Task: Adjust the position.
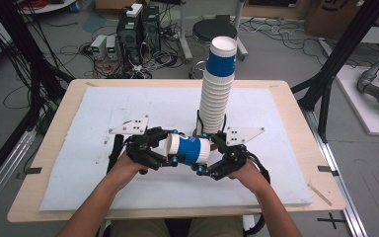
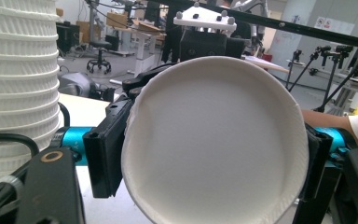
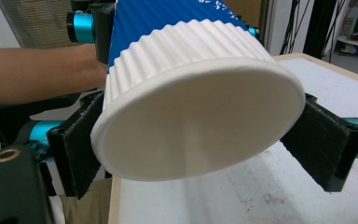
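Between our two sets of jaws we hold one paper cup (image 1: 190, 149) on its side, lifted above the tabletop (image 1: 74, 98) near the middle of its near edge. The left gripper (image 1: 170, 157) has its jaws closed narrow on the cup's open mouth end; in the left gripper view black pads press either side of the round white rim and we look straight into the smooth white interior (image 2: 214, 144). The right gripper (image 3: 205, 154) clamps the cup's base end: in the right gripper view its padded jaws touch both sides of the ribbed white band, with the flat white bottom facing us.

The cup is corrugated paper, blue around the middle, white at the ends, tapering toward the base.

Just behind the right gripper stands a tall stack of cups (image 1: 216, 91), ribbed white with a blue one on top, upright near the tabletop's centre. A pale foam sheet (image 1: 108, 111) covers most of the wooden surface; its left half and far corners lie open.
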Demonstrator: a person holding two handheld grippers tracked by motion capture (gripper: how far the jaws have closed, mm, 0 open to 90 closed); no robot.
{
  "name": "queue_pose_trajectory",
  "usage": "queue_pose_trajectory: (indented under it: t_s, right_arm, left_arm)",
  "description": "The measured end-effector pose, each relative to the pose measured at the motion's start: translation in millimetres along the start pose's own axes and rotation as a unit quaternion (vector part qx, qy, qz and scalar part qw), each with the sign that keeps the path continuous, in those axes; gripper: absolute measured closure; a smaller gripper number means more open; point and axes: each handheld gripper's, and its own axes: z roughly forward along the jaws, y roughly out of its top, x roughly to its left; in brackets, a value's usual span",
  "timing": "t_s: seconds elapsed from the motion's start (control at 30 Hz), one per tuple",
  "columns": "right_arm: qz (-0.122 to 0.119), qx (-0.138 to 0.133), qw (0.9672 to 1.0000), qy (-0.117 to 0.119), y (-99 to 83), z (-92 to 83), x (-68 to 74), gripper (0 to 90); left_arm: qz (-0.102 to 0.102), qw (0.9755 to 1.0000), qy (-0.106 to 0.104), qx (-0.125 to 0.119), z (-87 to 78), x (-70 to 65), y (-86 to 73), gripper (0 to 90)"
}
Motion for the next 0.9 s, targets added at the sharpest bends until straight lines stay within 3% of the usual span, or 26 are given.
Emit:
queue_pose_trajectory:
  t_s: [0.1, 0.5, 0.6, 0.67, 0.7, 0.9]
  right_arm:
    - [-0.002, -0.004, 1.0000, -0.006, 0.5, -0.6, 1.4, 13.2]
    - [0.008, -0.005, 0.9998, 0.017, 2.1, -4.5, -1.3, 22.0]
    - [0.004, 0.011, 0.9998, 0.014, 2.9, -5.5, -1.8, 22.8]
    - [0.002, 0.022, 0.9997, 0.008, 4.0, -6.9, -1.7, 22.8]
    - [-0.001, 0.025, 0.9996, 0.008, 4.6, -8.1, -2.1, 22.8]
    - [-0.010, 0.058, 0.9983, -0.006, 11.4, -13.9, -3.2, 22.8]
  left_arm:
    - [0.002, 1.0000, -0.002, -0.006, -0.3, -0.2, 0.2, 27.6]
    - [-0.007, 0.9999, -0.007, -0.010, -1.7, 1.7, -1.7, 28.4]
    - [-0.007, 0.9998, 0.015, 0.009, -1.6, -0.6, -1.6, 26.1]
    - [-0.008, 0.9996, 0.020, 0.018, -2.1, -3.3, -0.3, 16.7]
    - [-0.006, 0.9994, 0.025, 0.023, -2.9, -4.7, 0.7, 16.1]
    - [0.028, 0.9934, 0.053, 0.098, -7.3, -10.6, 9.9, 16.1]
